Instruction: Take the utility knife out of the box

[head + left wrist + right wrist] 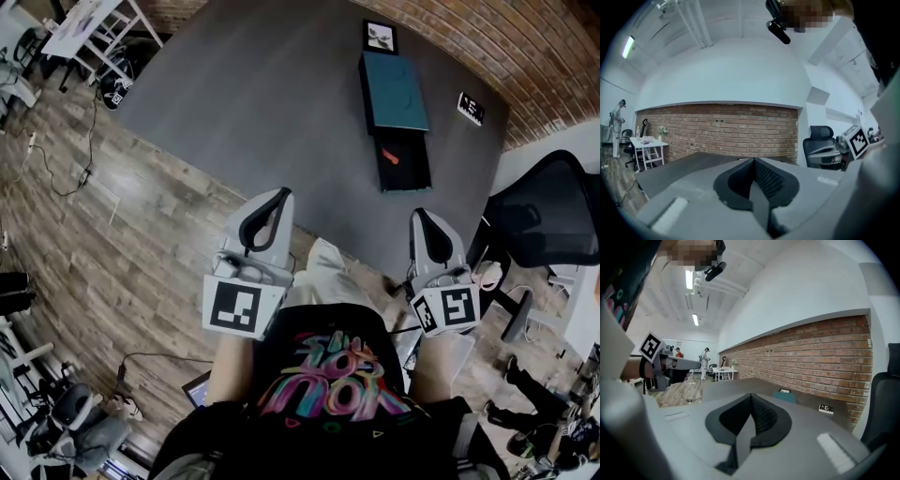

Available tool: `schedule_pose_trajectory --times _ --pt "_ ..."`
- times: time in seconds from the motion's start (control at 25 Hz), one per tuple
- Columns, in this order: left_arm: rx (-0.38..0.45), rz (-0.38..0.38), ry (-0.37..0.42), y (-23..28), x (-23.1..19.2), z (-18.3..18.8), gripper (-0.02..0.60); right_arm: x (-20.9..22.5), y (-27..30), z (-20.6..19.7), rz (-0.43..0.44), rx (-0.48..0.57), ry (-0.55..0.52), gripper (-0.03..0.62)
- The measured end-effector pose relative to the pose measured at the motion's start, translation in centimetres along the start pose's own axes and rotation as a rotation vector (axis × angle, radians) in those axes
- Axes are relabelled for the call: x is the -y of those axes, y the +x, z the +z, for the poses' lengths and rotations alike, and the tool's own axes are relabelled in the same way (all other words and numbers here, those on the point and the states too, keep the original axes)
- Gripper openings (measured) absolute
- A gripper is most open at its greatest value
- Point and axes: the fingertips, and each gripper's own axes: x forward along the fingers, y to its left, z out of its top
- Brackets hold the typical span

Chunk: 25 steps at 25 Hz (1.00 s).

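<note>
1. The grey plastic left gripper (277,197) sits low in the head view, with its tip at the near edge of the dark grey flat table (262,94). In its own view (753,161) the jaws are pressed together with nothing between them.
2. The grey plastic right gripper (420,217) is also at the table's near edge, level with the left one. Its own view (751,397) shows the jaws closed tip to tip and empty.
3. The flat teal rectangular box (394,89) lies on the far side of the table, well apart from both grippers. Its black inner tray (408,169) is slid out toward us from under the teal cover.
4. A small orange-red object (391,156) lies in the tray, toward its left side. We read it as the utility knife, but it is too small to confirm. Neither gripper touches it.
5. In the right gripper view the box (785,396) shows beyond the jaw tips, to their right.
6. A small black-framed picture (380,37) sits just beyond the box.
7. A small black device with a white display (471,106) sits to the right of the box, near the red-brick wall (469,37).
8. A black mesh office chair (548,211) stands off the table's right side.
9. A wood-plank floor (141,253) lies to the left of the table.
</note>
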Motion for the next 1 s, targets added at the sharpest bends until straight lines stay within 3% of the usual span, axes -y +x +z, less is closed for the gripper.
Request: schedule_pose_trajectory --times 0.52,1.0 --pt "0.015 -0.118 0.075 14.1 0.2 5.2 0.002 9.7 6.5 3.2 -0.066 0.042 0.028 -0.003" --pt "-0.039 -0.244 0.103 21.3 3.1 4.8 0.002 14.7 7.4 3.0 -0.119 0.032 0.064 -0.003"
